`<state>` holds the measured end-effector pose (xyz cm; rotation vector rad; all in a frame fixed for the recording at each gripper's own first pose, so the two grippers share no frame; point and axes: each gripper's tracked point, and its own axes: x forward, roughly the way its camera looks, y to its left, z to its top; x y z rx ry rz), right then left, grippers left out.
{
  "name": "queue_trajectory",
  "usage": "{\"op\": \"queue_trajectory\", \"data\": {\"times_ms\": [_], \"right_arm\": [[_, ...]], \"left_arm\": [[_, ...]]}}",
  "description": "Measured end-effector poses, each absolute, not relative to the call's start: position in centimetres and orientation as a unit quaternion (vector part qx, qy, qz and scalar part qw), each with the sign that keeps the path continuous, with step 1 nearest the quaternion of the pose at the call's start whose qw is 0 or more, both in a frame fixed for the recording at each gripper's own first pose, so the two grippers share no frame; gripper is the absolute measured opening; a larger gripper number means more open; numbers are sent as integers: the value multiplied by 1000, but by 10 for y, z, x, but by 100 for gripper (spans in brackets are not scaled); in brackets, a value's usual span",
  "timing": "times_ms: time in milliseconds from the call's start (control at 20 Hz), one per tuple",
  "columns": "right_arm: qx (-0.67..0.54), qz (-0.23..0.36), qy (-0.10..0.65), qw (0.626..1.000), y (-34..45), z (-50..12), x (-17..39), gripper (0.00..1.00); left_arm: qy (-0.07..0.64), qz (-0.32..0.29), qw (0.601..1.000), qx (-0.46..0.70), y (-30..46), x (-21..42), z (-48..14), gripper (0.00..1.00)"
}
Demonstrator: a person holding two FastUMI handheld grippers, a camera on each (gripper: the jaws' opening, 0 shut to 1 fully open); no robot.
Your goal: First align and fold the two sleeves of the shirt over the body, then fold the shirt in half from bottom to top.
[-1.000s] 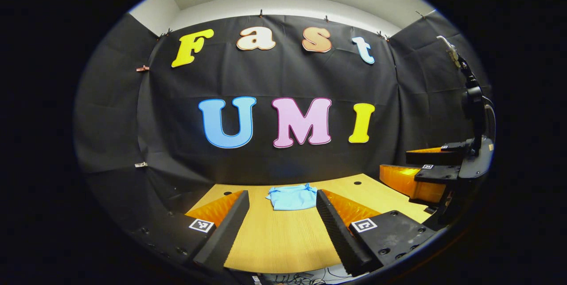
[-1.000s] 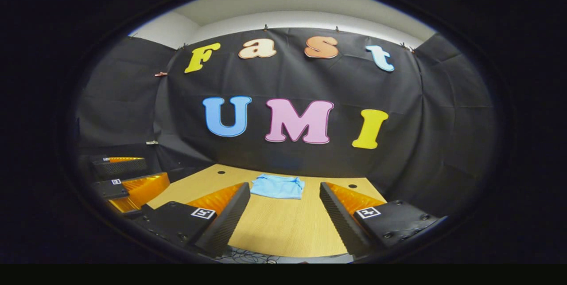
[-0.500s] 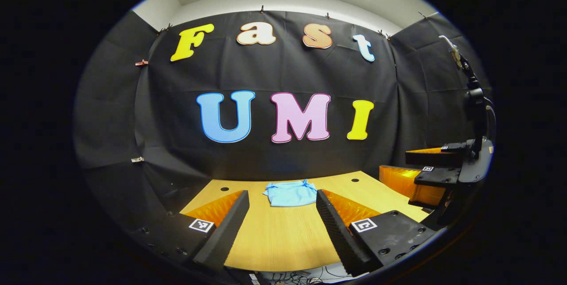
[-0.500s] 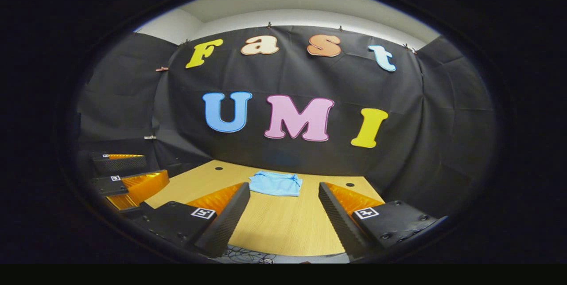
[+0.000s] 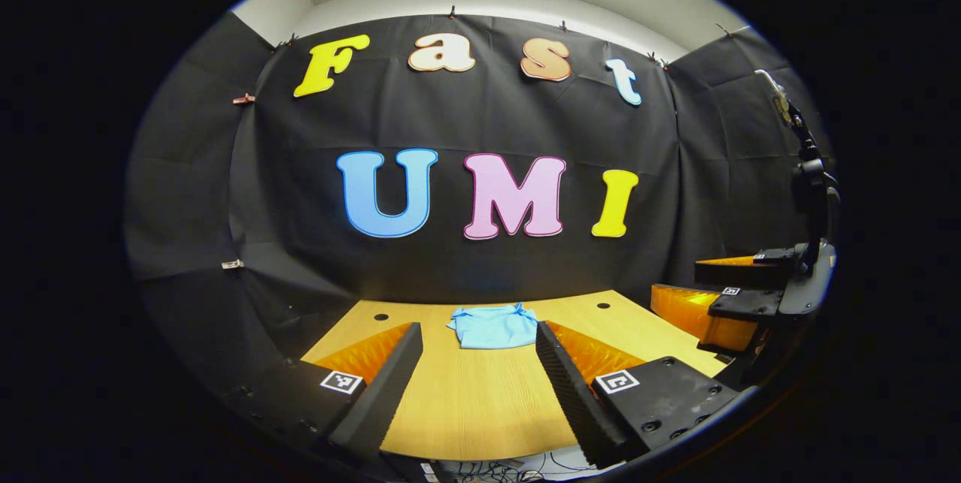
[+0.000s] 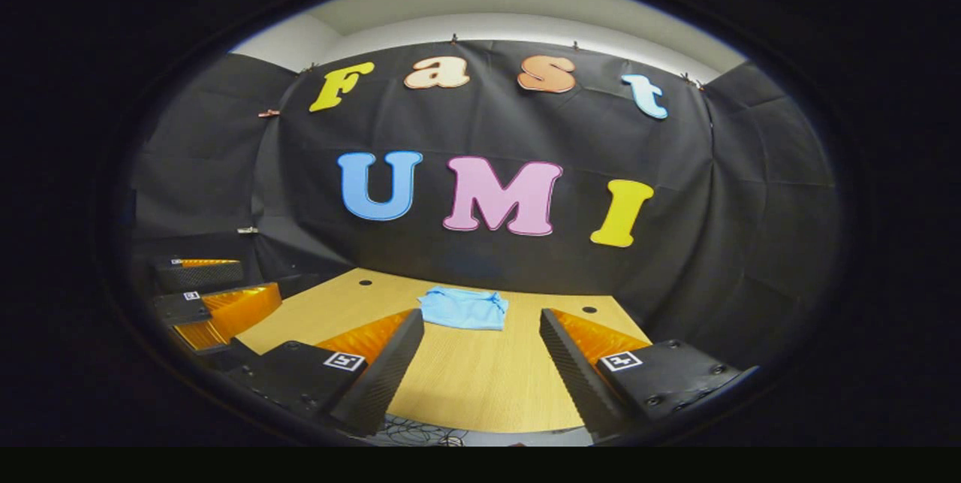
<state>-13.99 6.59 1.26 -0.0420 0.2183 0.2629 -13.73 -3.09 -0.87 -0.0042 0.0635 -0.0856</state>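
While both tongs hang well back from the work, the shirt (image 5: 492, 326) lies near the far edge of the tabletop (image 5: 465, 400), a small light-blue packet with its collar toward the booth wall. From the right gripper view it reads the same: shirt (image 6: 462, 309) flat, squared off, well apart from either tool. Its outline is compact, with no sleeves sticking out, so I judge both sleeve folds and the bottom-to-top fold to be done already; at this range I cannot tell how neatly the edges line up.

The left tongs (image 5: 477, 363) stand wide apart with nothing between the fingers, and the right tongs (image 6: 480, 355) likewise gape empty over bare wood. In the left gripper view the right tongs (image 5: 721, 295) also show off to the side, held level and apart, clear of the cloth.

The step in hand looks like the retreat and check. To do it well, keep both tools high and drawn back, so no finger catches a hem and drags the packet open. Keep the fingers spread while pulling away; closing near the fabric risks pinching a loose layer. If a corner proves to have sprung up, I would press it down gently with one flat finger, not regrip, since lifting thin cloth would likely undo the stacked layers. Approach from the near side, along the tabletop, never across the collar.
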Motion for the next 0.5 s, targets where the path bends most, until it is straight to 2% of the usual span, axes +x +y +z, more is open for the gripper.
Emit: {"op": "queue_trajectory", "data": {"times_ms": [500], "right_arm": [[-3, 115, 117, 986, 68, 3, -133, 97]], "left_arm": [[37, -52, 998, 10, -27, -124, -10, 97]]}}
